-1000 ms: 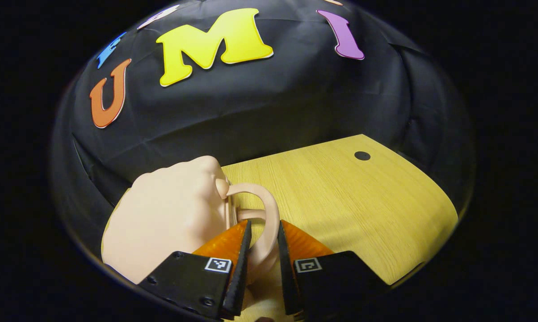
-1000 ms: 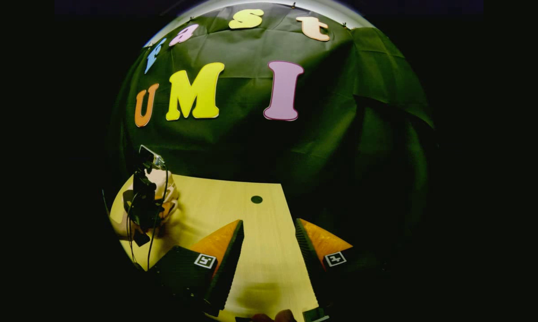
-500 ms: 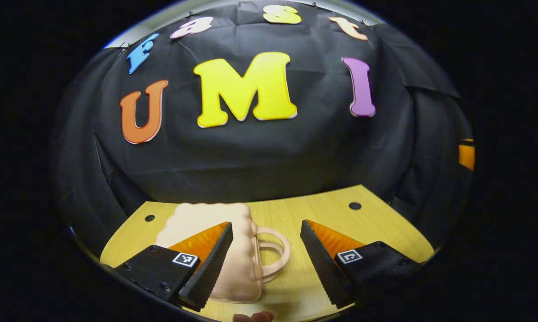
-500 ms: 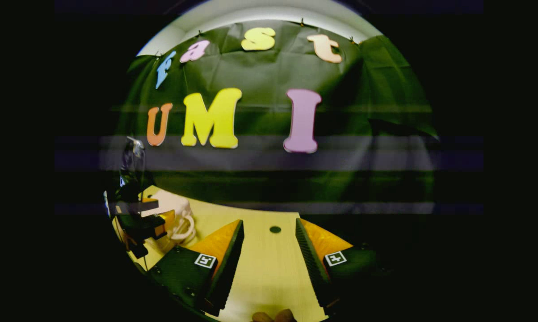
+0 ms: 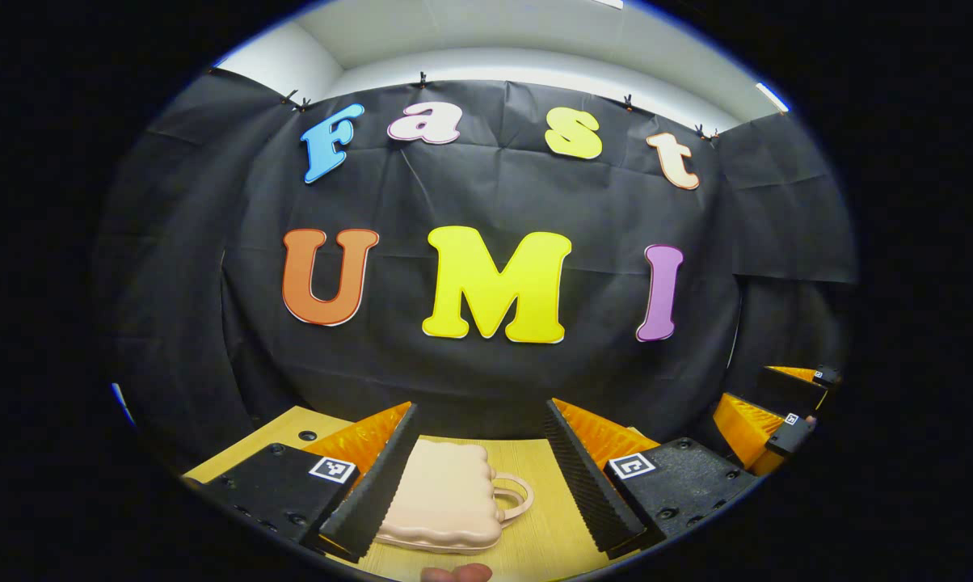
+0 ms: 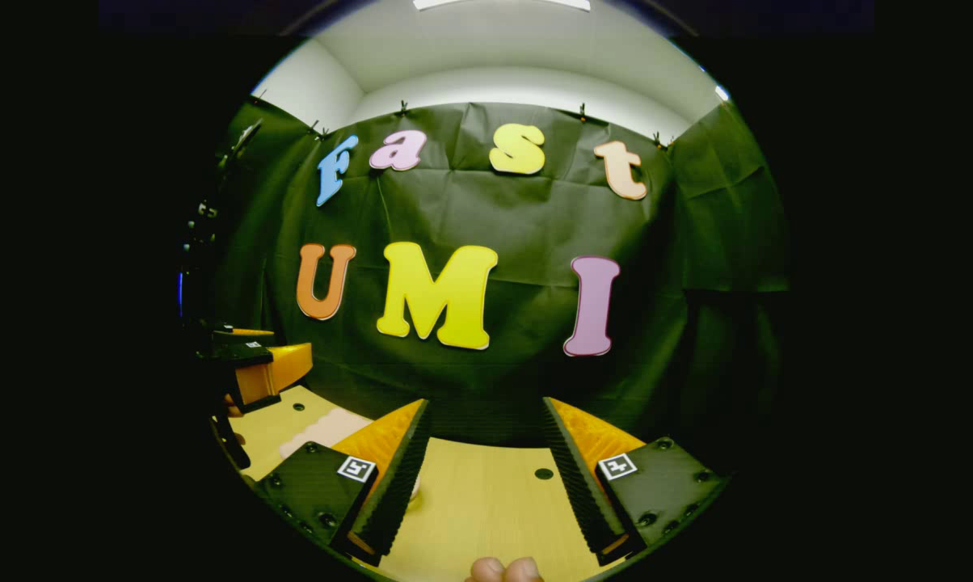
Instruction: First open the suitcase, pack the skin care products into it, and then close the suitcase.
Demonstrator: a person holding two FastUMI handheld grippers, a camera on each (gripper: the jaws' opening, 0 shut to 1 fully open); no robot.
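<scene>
1. Lying flat on the yellow wood-grain table (image 5: pixel 535 541), lid down and closed: small pale-pink hard-shell suitcase with ribbed, scalloped edges (image 5: pixel 442 497), its curved pale-pink carry handle (image 5: pixel 512 497) pointing to the right side in the left gripper view.
2. Seen low between the fingers of the left gripper (image 5: pixel 478 477), but farther forward and below them; no contact with the shell visible.
3. Left gripper: fingers spread wide apart, holding nothing.
4. Long axis of the suitcase, judged from the left gripper view: roughly across the gripper's line of sight, handle end toward the right finger.
5. In the right gripper view, only a pale edge of the suitcase (image 6: pixel 329 428) visible, far to the left, partly hidden behind the near finger.
6. Right gripper (image 6: pixel 482 477): also released, fingers wide, nothing between them except bare table; pointed at the table part beside the suitcase, not at it.
7. Nearer hand, as a judgement: the left one, because the suitcase sits almost centred in front of it.
8. Skin care products: not to be made out on the table, so probably already packed; task likely at its end.
9. Fingertips of the person (image 6: pixel 504 570) just visible at the bottom edge.
</scene>
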